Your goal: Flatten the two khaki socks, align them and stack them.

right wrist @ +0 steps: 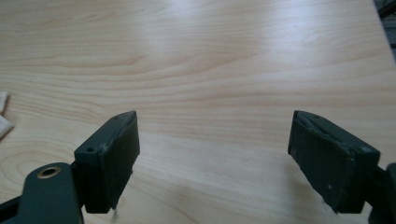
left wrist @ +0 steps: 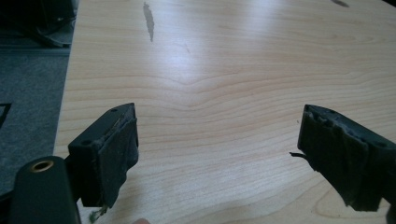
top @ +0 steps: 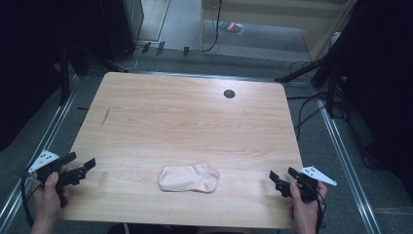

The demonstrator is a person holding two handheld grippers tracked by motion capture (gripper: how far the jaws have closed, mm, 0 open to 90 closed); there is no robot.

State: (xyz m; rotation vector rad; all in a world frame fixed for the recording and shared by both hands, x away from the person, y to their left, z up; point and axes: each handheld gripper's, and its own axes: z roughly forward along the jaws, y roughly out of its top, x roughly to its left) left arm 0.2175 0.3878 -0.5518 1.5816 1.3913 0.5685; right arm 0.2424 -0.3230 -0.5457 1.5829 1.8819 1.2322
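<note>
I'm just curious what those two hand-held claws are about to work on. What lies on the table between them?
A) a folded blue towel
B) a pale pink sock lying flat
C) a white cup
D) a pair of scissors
B: a pale pink sock lies flat on the wooden table, between the left gripper and the right gripper, both open and touching nothing.

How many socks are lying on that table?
1, though it may be a pair stacked. The pale pink sock lies near the table's front edge, between the left tool and right tool.
</note>
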